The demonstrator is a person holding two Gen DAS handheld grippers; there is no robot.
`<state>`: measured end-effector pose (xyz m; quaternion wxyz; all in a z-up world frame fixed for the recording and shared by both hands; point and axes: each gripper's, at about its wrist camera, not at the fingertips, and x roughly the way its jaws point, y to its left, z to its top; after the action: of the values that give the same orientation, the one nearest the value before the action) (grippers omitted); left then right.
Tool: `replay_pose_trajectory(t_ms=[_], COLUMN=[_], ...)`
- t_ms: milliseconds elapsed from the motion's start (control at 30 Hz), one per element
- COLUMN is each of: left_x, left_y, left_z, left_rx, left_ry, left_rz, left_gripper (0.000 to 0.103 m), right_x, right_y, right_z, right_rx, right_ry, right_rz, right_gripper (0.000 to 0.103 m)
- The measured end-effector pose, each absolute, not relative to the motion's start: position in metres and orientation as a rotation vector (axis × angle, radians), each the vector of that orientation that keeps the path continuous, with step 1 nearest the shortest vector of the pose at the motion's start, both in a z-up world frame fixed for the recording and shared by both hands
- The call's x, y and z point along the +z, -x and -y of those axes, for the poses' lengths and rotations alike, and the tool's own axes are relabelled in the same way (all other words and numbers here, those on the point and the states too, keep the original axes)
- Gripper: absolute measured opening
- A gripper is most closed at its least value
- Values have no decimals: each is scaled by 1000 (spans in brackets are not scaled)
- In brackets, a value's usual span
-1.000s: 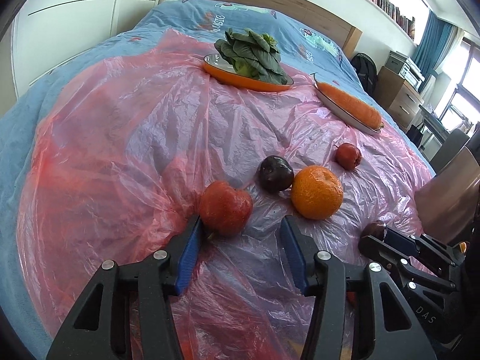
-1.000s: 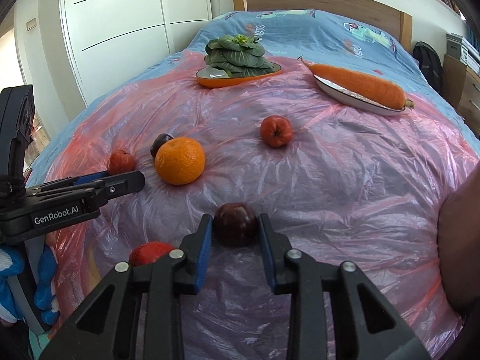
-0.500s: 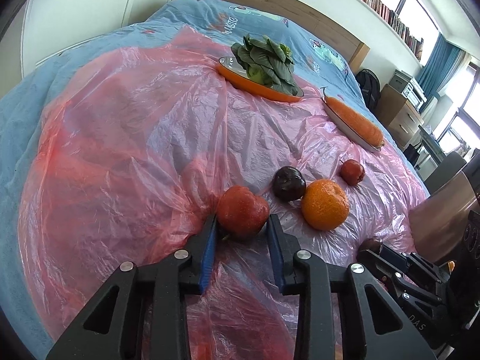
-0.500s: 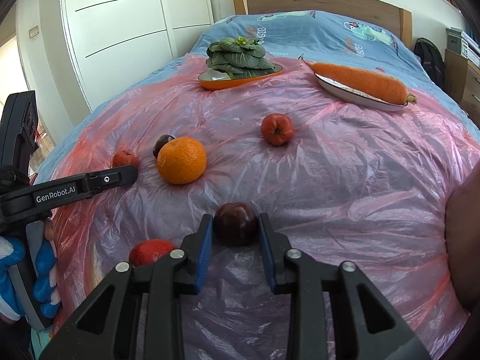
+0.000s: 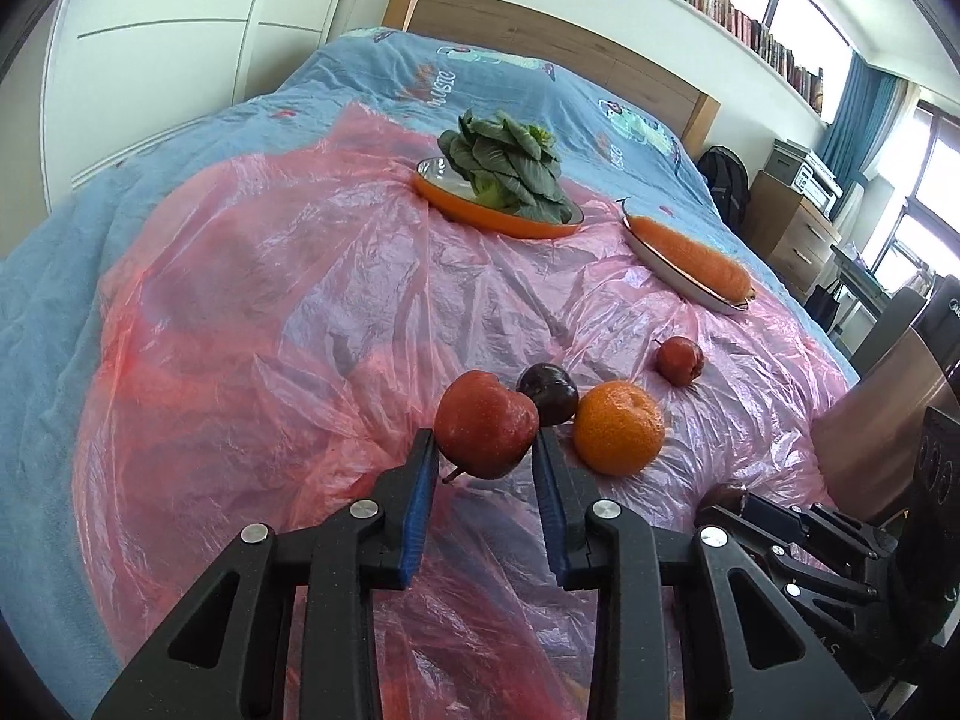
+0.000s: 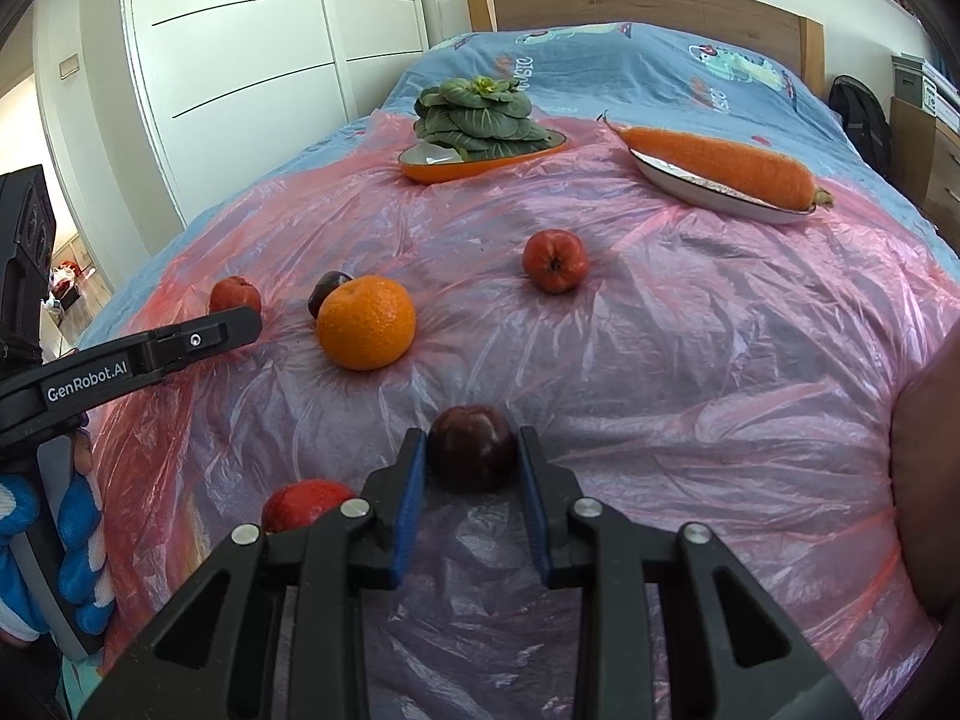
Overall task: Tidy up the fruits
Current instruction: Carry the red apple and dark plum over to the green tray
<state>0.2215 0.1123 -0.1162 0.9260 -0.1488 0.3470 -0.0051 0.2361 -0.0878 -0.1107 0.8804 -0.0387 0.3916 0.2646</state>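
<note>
My left gripper (image 5: 485, 450) is shut on a red apple (image 5: 483, 423) and holds it just above the pink plastic sheet (image 5: 288, 312). My right gripper (image 6: 471, 450) is shut on a dark plum (image 6: 472, 447), which shows small in the left wrist view (image 5: 720, 495). On the sheet lie an orange (image 6: 366, 322), a second dark plum (image 5: 547, 393) and a small red fruit (image 6: 555, 260). Another red fruit (image 6: 303, 504) lies left of my right gripper.
An orange dish (image 5: 480, 210) with leafy greens (image 5: 510, 162) and a white dish (image 6: 708, 195) with a carrot (image 6: 714, 165) stand at the back of the sheet. The sheet covers a blue bed (image 5: 510, 78). White wardrobes (image 6: 240, 60) are on the left.
My left gripper closed on the red apple and lifted it slightly, tilting upward. My right gripper stayed shut on the dark plum, barely moving.
</note>
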Motion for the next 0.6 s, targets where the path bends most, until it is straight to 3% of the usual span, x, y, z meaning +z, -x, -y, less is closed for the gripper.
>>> replay_pose_trajectory(t_ms=[600], left_x=[-60], left_y=[-197], left_z=[-73], left_rx=[-33], left_ry=[180], left_rz=[-568], left_gripper=[27], right_x=[-74], right_y=[-217], right_z=[107], right_rx=[558], right_ry=[52], right_rz=[-786], right_gripper=[16])
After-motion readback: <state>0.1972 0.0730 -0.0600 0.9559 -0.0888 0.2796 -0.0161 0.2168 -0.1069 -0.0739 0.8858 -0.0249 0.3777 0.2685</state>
